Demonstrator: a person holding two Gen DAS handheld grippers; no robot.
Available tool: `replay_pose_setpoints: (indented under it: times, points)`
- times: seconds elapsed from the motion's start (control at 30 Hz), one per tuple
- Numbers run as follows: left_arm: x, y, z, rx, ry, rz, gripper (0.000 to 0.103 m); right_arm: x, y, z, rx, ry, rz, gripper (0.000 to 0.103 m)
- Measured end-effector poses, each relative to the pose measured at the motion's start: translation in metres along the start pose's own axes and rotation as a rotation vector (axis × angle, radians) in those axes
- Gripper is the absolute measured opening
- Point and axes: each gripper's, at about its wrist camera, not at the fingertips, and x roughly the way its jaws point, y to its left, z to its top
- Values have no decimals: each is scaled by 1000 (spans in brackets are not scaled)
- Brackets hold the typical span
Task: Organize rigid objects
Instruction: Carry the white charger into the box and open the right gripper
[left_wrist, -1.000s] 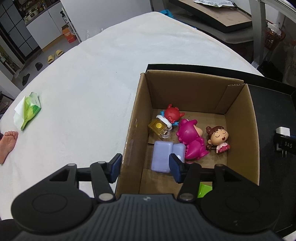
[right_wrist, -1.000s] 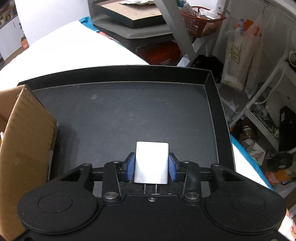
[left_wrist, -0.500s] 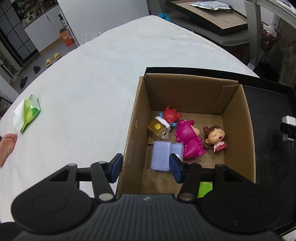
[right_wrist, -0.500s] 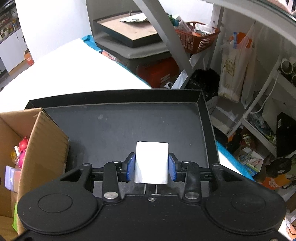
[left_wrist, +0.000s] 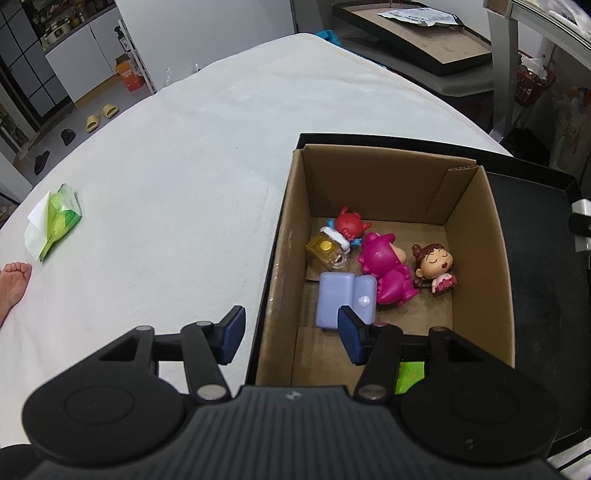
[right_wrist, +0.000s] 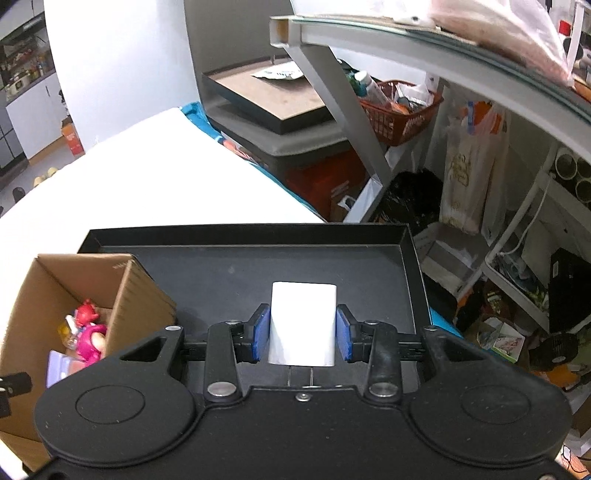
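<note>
My right gripper (right_wrist: 302, 330) is shut on a white plug-in charger (right_wrist: 303, 321), held above the black tray (right_wrist: 332, 236). To its left stands the open cardboard box (right_wrist: 144, 291). In the left wrist view the cardboard box (left_wrist: 476, 236) holds a red crab toy (left_wrist: 349, 223), a yellow mug toy (left_wrist: 327, 251), a magenta dinosaur figure (left_wrist: 386, 271), a girl figurine (left_wrist: 436, 264), a lilac case (left_wrist: 345, 295) and a green item (left_wrist: 410, 373). My left gripper (left_wrist: 290, 334) is open, straddling the box's near left wall with nothing held. The charger (left_wrist: 581, 206) shows at the right edge.
The box sits in the black tray (left_wrist: 532, 229) on a white cloth-covered table (left_wrist: 166, 192). A green packet (left_wrist: 55, 221) and a person's bare foot (left_wrist: 14, 280) lie at the far left. Shelves, a red basket (right_wrist: 399, 110) and bags crowd the right side.
My right gripper has risen and pulled back with the charger, bringing the box and its toys into view. The left gripper has lifted slightly; it stays open.
</note>
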Motion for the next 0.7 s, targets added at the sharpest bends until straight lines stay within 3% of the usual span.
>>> replay_pose_setpoints:
  times: [0.7]
  points:
    - [-3, 36, -1, -39, 6, -62, 54, -30, 60, 17, -107, -77, 138, 37]
